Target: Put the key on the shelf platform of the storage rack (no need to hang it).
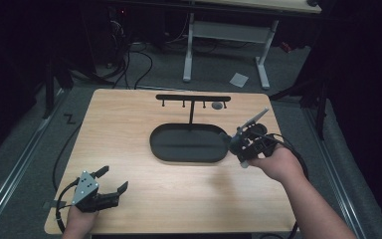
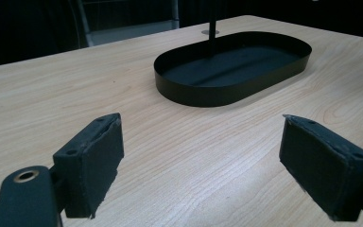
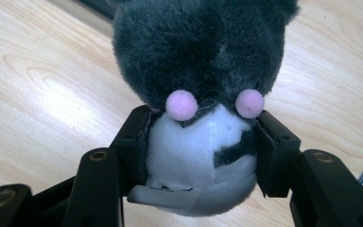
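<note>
— Held at the table's right side, just off the tray's right end: right gripper (image 1: 239, 141), clamped on a small plush toy (image 3: 198, 94). Dark grey fur on top, white below, two pink pompoms at the seam, a white tag at the underside. Squeezed at the white part by both jaws, seen close in the right gripper view, with pale wood behind.

— And on the left?

— Low at the near left corner of the wooden table (image 1: 129, 119): left gripper (image 1: 113, 180), jaws spread wide apart, nothing between them. Bare wood grain between the two black pads (image 2: 94, 161) in the left gripper view. Grey three-cornered plate on top, cable trailing off the table's edge.

— At the centre?

— Black oval tray (image 1: 189, 154), shallow-walled, lying mid-table. Rising from it, a thin black post with a crossbar (image 1: 193, 97) on top, short pegs hanging beneath. Small grey round object (image 1: 218, 105) under the bar's right end; too small to identify.

— Beyond the table?

— Grey floor, dark cables, white legs of a second desk (image 1: 263, 55), a pale square scrap (image 1: 238, 79) on the floor.
</note>
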